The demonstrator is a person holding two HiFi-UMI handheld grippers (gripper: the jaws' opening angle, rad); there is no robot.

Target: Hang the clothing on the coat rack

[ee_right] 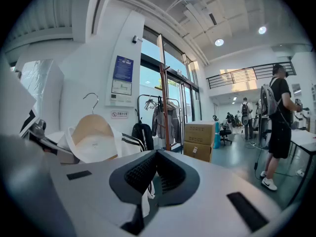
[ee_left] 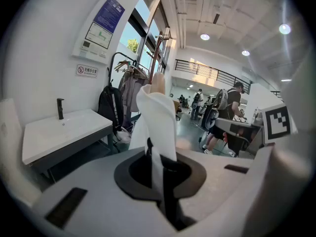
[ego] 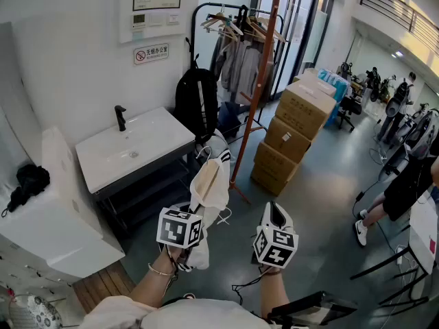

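A white garment with black stripes [ego: 209,184] hangs on a wooden hanger, and my left gripper [ego: 197,208] is shut on it from below. In the left gripper view the white cloth [ee_left: 160,117] runs up out of the closed jaws of my left gripper [ee_left: 158,162], with the hanger's wood showing at its top. My right gripper [ego: 276,212] is to the right of the garment, apart from it, its jaws together with nothing between them. The right gripper view shows my right gripper [ee_right: 157,154] and the garment [ee_right: 94,144] to its left. The brown wooden coat rack [ego: 263,67] stands ahead.
A black clothes rail [ego: 236,29] with hung clothes and a black backpack [ego: 197,101] stand behind the coat rack. A white sink counter [ego: 130,149] is on the left, stacked cardboard boxes [ego: 295,129] on the right. A person [ego: 411,180] stands at the far right.
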